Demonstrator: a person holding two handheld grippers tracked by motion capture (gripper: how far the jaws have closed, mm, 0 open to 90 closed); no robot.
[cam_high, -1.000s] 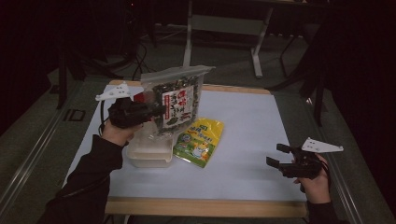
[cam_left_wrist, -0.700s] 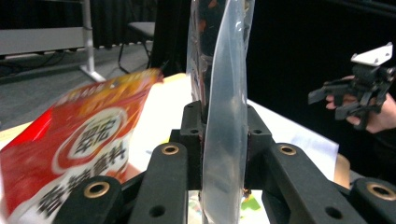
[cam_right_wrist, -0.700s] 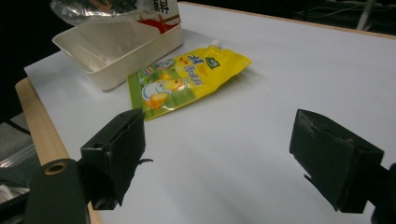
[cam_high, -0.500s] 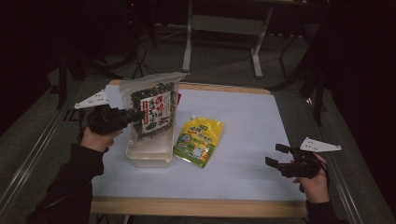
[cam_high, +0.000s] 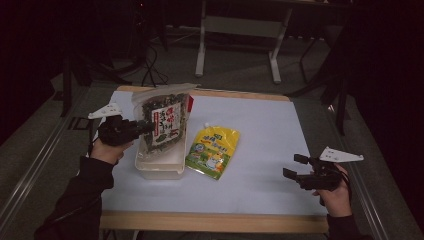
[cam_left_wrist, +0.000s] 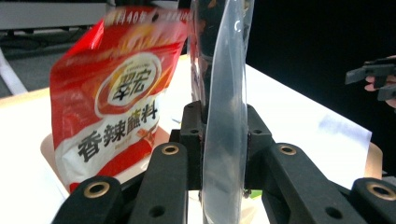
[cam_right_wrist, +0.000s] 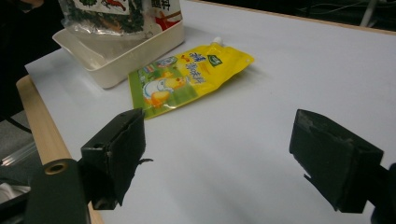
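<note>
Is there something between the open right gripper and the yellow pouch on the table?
Nothing visible. Bare white table lies between the right gripper, jaws wide apart, and the yellow pouch. The white tray sits beyond the pouch, off that path.

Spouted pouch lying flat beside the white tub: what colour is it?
The spouted pouch is yellow with a green panel, clearest in the right gripper view.
</note>
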